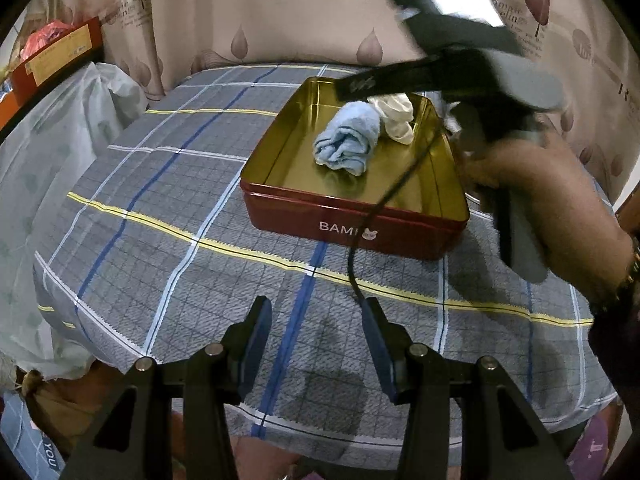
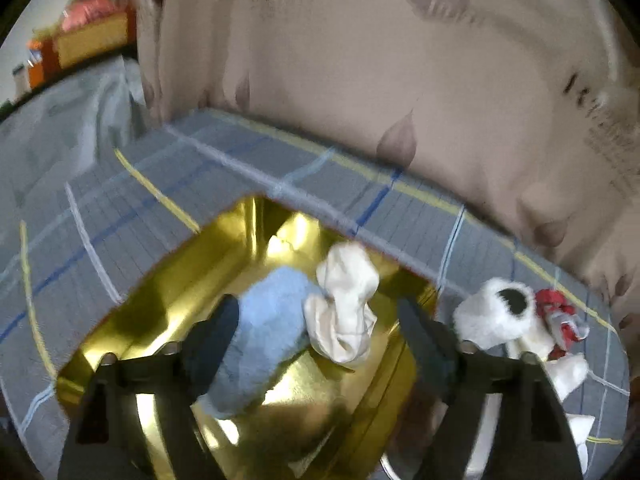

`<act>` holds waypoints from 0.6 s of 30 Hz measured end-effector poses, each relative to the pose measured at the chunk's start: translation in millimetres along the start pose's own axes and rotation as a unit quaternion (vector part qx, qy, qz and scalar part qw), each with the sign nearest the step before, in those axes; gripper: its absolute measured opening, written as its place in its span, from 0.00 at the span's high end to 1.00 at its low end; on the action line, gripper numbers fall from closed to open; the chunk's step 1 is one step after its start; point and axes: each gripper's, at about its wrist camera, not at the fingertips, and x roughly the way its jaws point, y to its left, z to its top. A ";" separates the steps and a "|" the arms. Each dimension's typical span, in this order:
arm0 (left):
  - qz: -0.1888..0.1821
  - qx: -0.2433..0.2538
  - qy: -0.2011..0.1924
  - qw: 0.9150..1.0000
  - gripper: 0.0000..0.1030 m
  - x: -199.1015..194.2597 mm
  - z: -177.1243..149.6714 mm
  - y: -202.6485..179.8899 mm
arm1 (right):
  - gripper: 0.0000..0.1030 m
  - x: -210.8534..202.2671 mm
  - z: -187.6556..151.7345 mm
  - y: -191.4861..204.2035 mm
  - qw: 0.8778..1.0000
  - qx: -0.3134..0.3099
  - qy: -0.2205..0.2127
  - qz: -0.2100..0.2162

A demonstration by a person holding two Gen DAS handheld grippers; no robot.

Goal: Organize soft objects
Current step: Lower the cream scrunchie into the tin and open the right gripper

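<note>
A red tin [image 1: 352,200] with a gold inside [image 2: 180,280] sits on the checked bed sheet [image 1: 180,208]. In it lie a rolled light-blue cloth [image 1: 348,140] [image 2: 264,332] and a cream sock [image 1: 396,120] [image 2: 348,308], touching each other. My right gripper [image 2: 317,302] hangs over the tin, open, with both items below the gap between its pads and neither pad pressing on them. A hand [image 1: 540,184] holds it at the tin's right side. My left gripper [image 1: 316,304] is open over the bare sheet in front of the tin, with nothing between its fingers.
A white plush toy with a black spot [image 2: 496,312] and a red-and-grey soft item [image 2: 560,316] lie on the sheet right of the tin. A black cable [image 1: 384,200] crosses the tin. A plastic-wrapped bundle [image 1: 60,160] lies left, and a curtain [image 1: 280,20] hangs behind.
</note>
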 end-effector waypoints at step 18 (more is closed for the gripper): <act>-0.071 0.062 0.000 0.996 0.54 -11.3 -8.4 -39.3 | 0.09 -148.1 -207.7 -209.7 0.959 0.186 -0.050 -0.206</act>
